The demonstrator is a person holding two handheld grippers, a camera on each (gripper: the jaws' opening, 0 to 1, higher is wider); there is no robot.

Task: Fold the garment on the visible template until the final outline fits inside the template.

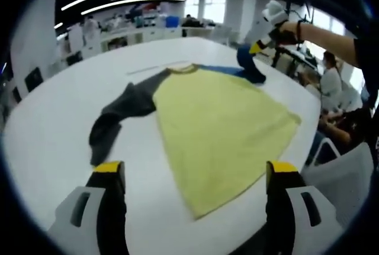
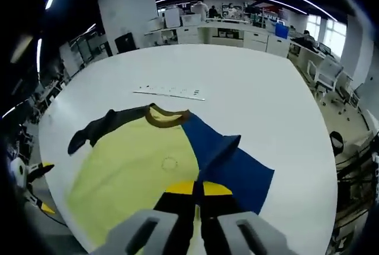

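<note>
A yellow shirt lies flat on a big white table. It has a dark grey sleeve and a blue sleeve. The collar is brown.

In the left gripper view, the left tongs are wide apart, with nothing between them. They hang over the near edge of the shirt, and the grey sleeve stretches out ahead of the left jaw. Far ahead on the right, the right tongs lift the blue sleeve up off the table.

In the right gripper view, the right tongs are squeezed together on the blue sleeve, which is folded up toward them. A thin white strip lies on the table past the collar. It may have tiny marks, but they are too small to read. There is a small round mark on the shirt's chest, also too faint to read.
</note>
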